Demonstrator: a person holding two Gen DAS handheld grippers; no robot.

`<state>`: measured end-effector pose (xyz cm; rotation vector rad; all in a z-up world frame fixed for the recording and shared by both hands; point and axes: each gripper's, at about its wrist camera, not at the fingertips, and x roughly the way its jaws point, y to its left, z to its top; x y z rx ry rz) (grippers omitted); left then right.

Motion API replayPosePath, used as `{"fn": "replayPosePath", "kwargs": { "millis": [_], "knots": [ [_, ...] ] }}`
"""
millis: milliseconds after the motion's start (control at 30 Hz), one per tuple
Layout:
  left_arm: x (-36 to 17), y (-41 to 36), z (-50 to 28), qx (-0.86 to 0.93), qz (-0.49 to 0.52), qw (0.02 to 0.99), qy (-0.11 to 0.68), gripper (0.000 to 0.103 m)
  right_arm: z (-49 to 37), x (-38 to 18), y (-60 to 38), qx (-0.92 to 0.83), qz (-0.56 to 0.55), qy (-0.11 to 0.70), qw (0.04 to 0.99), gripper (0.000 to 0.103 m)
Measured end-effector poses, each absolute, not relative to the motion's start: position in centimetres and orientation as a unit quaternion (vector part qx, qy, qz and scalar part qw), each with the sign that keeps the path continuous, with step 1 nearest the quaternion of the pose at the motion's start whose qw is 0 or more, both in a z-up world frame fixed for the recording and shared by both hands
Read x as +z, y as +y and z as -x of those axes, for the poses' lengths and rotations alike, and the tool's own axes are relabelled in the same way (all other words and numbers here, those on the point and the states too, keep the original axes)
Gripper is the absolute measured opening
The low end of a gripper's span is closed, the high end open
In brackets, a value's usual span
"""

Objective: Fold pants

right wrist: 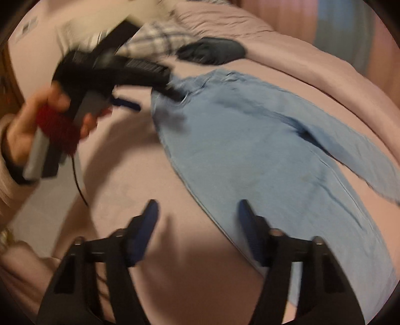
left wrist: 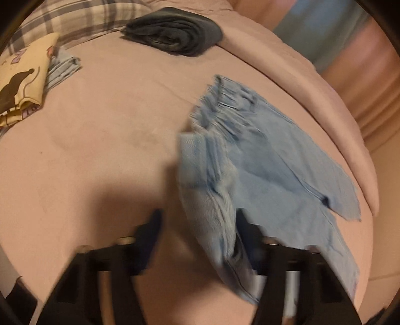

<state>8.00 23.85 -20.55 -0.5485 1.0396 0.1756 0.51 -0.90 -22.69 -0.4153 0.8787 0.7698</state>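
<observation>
Light blue pants (left wrist: 262, 160) lie spread on the pink bed cover (left wrist: 100, 125), waistband away from me, legs running to the lower right. My left gripper (left wrist: 198, 217) stands open at the waist end. A lifted fold of the fabric hangs beside its right finger, and the left finger is clear of it. In the right wrist view the pants (right wrist: 262, 140) fill the right half, and a hand (right wrist: 37, 120) holds the left gripper (right wrist: 150, 98) at the waistband. My right gripper (right wrist: 197, 207) is open over the pants' near edge, its right finger above the cloth. Both views are blurred.
A dark folded garment (left wrist: 175, 31) lies at the far side by a plaid pillow (left wrist: 82, 20). A yellow printed garment (left wrist: 22, 75) and a folded pale blue cloth (left wrist: 62, 67) sit at the far left. The bed's edge (left wrist: 350, 140) curves down on the right.
</observation>
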Motion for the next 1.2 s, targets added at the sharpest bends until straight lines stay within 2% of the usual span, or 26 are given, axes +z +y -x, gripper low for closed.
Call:
{"fn": "replayPosePath", "kwargs": {
  "millis": [67,100,167,267,367,433,500,533,567,600,633,667,800,933,1067,1200],
  "knots": [
    [-21.2,24.6,-8.2,0.076,0.286,0.821,0.489,0.024,-1.0,-23.9,0.5,0.351,0.229,0.409,0.810,0.035],
    [-21.4,25.0,-7.9,0.074,0.296,0.821,0.483,0.023,-1.0,-24.3,0.9,0.346,0.240,0.405,0.812,0.030],
    [-21.0,25.1,-7.2,0.073,0.294,0.830,0.468,0.021,-1.4,-24.5,1.4,0.331,0.252,0.395,0.819,0.010],
    [-20.1,25.7,-5.5,0.067,0.304,0.838,0.447,0.020,-1.5,-23.3,1.2,0.334,0.238,0.401,0.819,0.007],
    [-19.5,26.0,-3.9,0.079,0.293,0.845,0.440,0.020,-0.9,-22.1,0.7,0.352,0.224,0.399,0.816,0.007],
    [-20.1,25.8,-4.5,0.091,0.265,0.847,0.451,0.028,-0.8,-22.0,0.5,0.371,0.205,0.408,0.809,0.007],
    [-20.9,25.7,-5.3,0.121,0.237,0.839,0.475,0.051,-1.4,-22.8,0.7,0.374,0.202,0.418,0.803,0.012],
    [-20.8,25.8,-5.2,0.131,0.230,0.838,0.476,0.056,-2.0,-23.1,0.7,0.370,0.193,0.426,0.802,0.011],
    [-20.3,25.8,-5.0,0.131,0.228,0.843,0.469,0.061,-2.7,-23.4,0.3,0.359,0.178,0.443,0.802,0.025],
    [-19.7,25.9,-4.5,0.126,0.223,0.851,0.459,0.065,-2.9,-23.2,-0.1,0.348,0.166,0.451,0.805,0.034],
    [-19.0,25.8,-4.0,0.126,0.210,0.856,0.455,0.068,-2.7,-22.3,-1.2,0.348,0.145,0.447,0.811,0.038],
    [-18.5,25.6,-3.6,0.130,0.194,0.860,0.453,0.071,-1.9,-21.3,-2.4,0.354,0.126,0.438,0.817,0.036],
    [-15.5,24.0,-1.6,0.151,0.126,0.899,0.392,0.071,-0.7,-17.8,-10.4,0.291,0.068,0.410,0.862,0.039],
    [-14.3,20.6,-2.5,0.081,0.096,0.922,0.365,0.071,-2.4,-17.6,-21.0,0.115,0.039,0.422,0.898,0.041],
    [-16.2,16.8,-5.1,0.006,0.083,0.915,0.396,0.071,-4.4,-19.5,-28.7,0.003,0.020,0.444,0.896,0.043],
    [-21.3,16.8,-6.4,0.068,0.023,0.879,0.472,0.071,-4.3,-23.9,-33.4,-0.077,0.026,0.503,0.860,0.038]
  ]
}}
